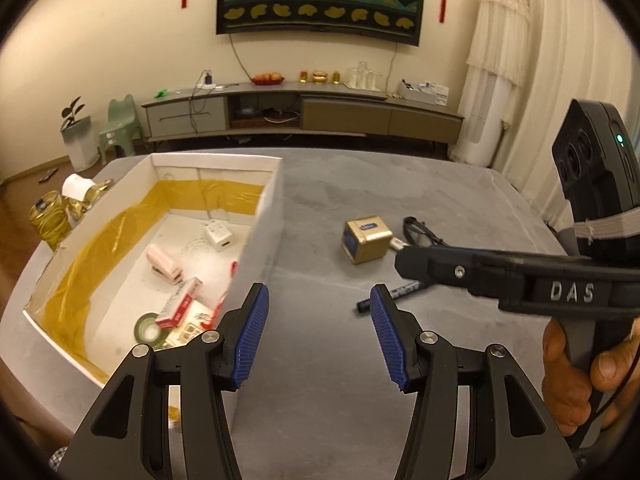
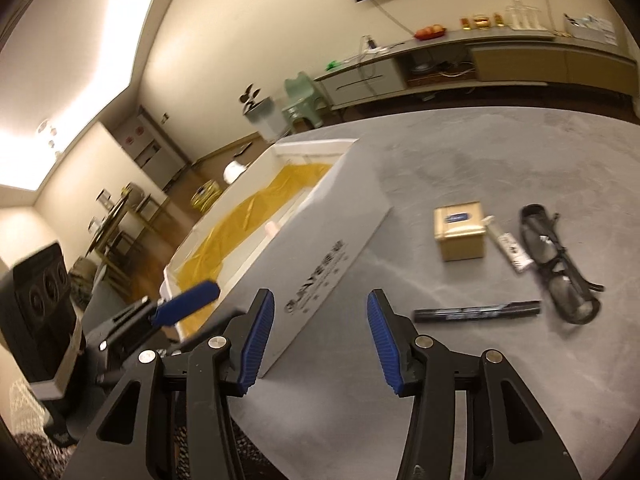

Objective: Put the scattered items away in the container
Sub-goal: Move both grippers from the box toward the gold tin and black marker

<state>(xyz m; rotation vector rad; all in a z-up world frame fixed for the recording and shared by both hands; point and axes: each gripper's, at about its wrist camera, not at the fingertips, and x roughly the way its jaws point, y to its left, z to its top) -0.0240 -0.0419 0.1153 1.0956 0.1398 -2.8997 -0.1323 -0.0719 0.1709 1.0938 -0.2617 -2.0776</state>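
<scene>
Looking along the left gripper, I see its blue pads spread with nothing between them, hovering just above the near corner of the white box that serves as the container. Inside lie a pink stapler, a white charger, a roll of green tape and some small packets. Out on the grey table wait a gold tin, a pair of glasses and a dark pen, with the right gripper's black finger reaching in over them. From the right gripper, the jaws are likewise apart and empty, pointing at the box wall and bare tabletop. The pen lies just to its right, the glasses beyond, the tin and a small white tube farther back. I judge this a reach between picks; next, the right hand must swing right, straddle the pen across its width and close.
</scene>
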